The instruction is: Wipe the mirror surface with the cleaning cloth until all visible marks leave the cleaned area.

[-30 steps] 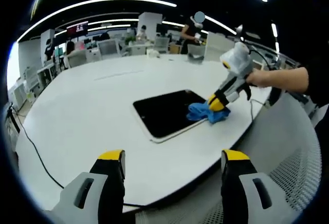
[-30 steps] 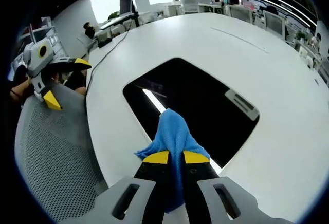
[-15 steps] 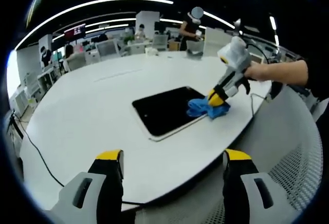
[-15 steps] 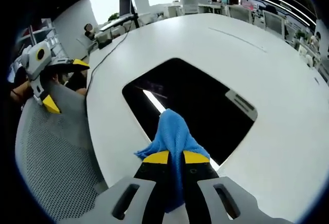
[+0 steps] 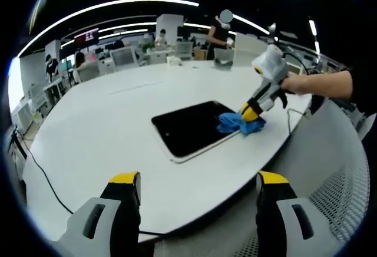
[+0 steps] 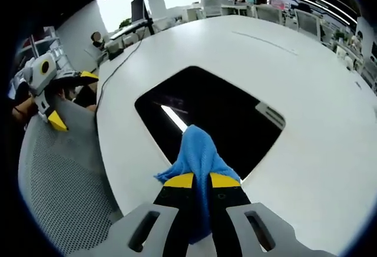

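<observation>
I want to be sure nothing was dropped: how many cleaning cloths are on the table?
1: a blue cloth, pinched by the right gripper, lying on the near corner of the mirror. None other shows on the table.

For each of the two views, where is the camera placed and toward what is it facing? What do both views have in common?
Left gripper view: rides on the left gripper, held back off the table, facing the mirror; jaws apart; a hand holds the right gripper.
Right gripper view: rides on the right gripper, looking down along its jaws closed on the blue cloth at the mirror's edge.
Shared: mirror, cloth, table, each other's gripper.
</observation>
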`<state>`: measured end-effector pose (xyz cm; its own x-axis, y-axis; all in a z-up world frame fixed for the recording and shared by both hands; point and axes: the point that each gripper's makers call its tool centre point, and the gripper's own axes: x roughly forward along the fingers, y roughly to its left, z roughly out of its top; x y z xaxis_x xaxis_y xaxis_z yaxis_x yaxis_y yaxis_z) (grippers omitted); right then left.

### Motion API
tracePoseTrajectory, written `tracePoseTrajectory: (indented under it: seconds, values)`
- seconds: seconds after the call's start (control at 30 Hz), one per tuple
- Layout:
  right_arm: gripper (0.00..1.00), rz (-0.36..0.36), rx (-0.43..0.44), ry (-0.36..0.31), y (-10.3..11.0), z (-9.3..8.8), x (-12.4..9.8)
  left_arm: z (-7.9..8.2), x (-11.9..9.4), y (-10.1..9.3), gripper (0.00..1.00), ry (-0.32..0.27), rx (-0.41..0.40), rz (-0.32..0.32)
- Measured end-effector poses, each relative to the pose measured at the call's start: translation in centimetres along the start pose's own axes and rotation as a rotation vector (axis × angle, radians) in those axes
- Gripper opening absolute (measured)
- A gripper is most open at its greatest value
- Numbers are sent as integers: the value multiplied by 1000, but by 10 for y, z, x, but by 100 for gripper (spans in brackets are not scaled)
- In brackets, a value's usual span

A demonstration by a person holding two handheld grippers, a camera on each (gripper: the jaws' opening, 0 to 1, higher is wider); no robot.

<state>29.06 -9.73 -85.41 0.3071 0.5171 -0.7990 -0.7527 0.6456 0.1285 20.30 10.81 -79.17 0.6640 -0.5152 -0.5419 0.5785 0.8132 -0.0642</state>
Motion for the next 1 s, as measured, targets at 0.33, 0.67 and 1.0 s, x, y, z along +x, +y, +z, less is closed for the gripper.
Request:
tracePoseTrajectory:
  seconds: [0.33,0.67,1.0]
  values:
    - [3,17,35,-12,0,1,0,3,1,1,83,-21,-13,9]
    - [3,-19,29,-39,-9,4,1,1,1,0,87,-17,-19,7]
    - [3,-57,35,-53,-21,10,4,-3,1,2,87,6,-31,11]
